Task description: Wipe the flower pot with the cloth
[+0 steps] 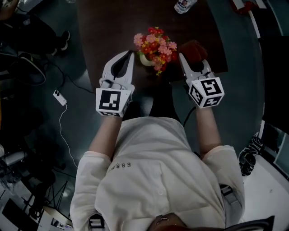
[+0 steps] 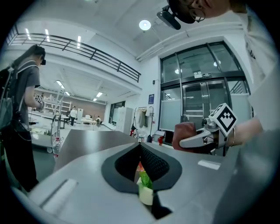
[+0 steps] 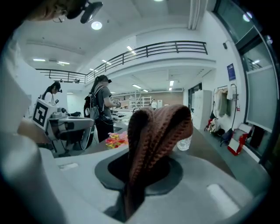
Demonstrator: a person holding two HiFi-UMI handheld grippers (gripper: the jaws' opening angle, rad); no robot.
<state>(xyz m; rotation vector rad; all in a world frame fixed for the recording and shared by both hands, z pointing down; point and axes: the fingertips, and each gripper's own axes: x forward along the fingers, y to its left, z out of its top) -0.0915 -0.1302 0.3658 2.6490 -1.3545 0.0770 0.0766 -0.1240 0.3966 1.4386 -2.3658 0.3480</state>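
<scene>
Seen from above, a person in a white shirt holds a hand-held gripper in each hand at the near edge of a dark brown table; the table top is smooth and mostly bare, with a clear plastic bottle at its far side. The left hand-held gripper is closed on a small white flower pot of pink, red and yellow flowers; in the left gripper view the pot shows in the slot between the shut jaws. Whether the pot rests on the table cannot be told. The right hand-held gripper is just right of the flowers, clamped on a brown knitted cloth that folds up out of its jaws; cloth and pot lie close together.

The floor is dark grey-green; a white adapter on a thin cable lies on it to the left. The gripper views show a tall, bright hall; a railed gallery runs along the upper level, round ceiling lights glow overhead, and glass doors stand on one wall. A person with a backpack stands further back.
</scene>
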